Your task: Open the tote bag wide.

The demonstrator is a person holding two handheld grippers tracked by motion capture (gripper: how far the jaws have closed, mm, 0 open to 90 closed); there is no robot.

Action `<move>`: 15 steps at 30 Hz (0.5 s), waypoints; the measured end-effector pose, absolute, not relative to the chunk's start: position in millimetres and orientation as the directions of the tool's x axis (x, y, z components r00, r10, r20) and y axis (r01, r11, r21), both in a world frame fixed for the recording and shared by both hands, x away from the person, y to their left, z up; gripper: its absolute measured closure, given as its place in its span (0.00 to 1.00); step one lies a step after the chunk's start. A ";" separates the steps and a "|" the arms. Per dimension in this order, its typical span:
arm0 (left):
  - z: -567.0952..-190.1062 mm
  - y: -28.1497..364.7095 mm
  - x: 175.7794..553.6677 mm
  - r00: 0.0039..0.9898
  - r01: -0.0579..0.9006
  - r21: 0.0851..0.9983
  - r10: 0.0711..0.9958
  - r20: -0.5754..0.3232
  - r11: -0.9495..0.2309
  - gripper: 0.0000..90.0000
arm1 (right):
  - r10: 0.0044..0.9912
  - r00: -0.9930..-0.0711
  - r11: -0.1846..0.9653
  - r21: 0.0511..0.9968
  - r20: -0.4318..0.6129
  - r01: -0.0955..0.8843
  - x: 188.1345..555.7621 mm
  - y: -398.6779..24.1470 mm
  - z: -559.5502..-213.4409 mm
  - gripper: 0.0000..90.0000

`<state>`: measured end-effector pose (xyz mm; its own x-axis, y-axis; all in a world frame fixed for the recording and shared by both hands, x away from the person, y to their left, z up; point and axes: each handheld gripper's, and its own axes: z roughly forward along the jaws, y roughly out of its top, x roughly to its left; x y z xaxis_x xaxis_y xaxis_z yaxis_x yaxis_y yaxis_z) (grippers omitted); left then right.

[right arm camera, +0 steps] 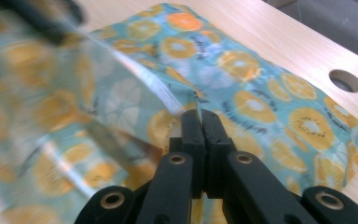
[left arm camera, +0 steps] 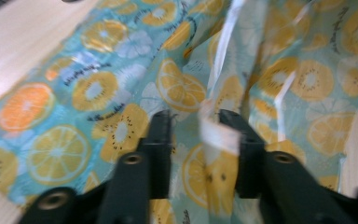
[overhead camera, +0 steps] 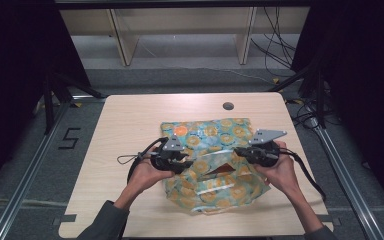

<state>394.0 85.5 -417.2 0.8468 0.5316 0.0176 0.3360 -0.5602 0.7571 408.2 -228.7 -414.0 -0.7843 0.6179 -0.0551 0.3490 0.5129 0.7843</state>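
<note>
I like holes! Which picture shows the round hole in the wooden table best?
The high view: the round hole sits whole and uncovered in the light wooden table, beyond the fruit-print plastic bag. The right gripper view catches it sideways near its edge. The left gripper view looks at the bag.

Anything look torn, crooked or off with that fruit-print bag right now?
The glossy teal fruit-print plastic bag lies crumpled, its mouth gaping mid-table. No tear visible. Right gripper pinches its edge; left gripper stands open around a strip.

Fruit-print bag (right arm camera: 37, 130) smeared with blur at its near side, left hand-held gripper (overhead camera: 187, 162) jaw tips lost among bag folds (high view), print lettering too small to read
</note>
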 end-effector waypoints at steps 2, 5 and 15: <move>-403.7 88.8 381.9 0.849 0.320 0.762 0.528 0.033 -0.563 0.65 | 0.622 -0.782 0.511 0.780 -0.044 0.362 415.4 -229.2 -416.4 1.00; -389.8 89.4 364.6 0.855 0.298 0.767 0.516 0.050 -0.568 0.51 | 0.638 -0.770 0.504 0.766 -0.019 0.399 430.4 -229.2 -427.3 1.00; -395.0 62.3 327.5 0.845 0.193 0.631 0.454 0.282 -0.751 0.39 | 0.654 -0.756 0.489 0.763 -0.001 0.422 439.7 -231.1 -439.0 1.00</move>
<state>327.5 62.3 -395.0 0.8453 0.4540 0.2816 0.1931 -0.7511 0.6314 439.7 -231.1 -439.0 -0.7563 0.6542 -0.0009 0.4224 0.4893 0.7630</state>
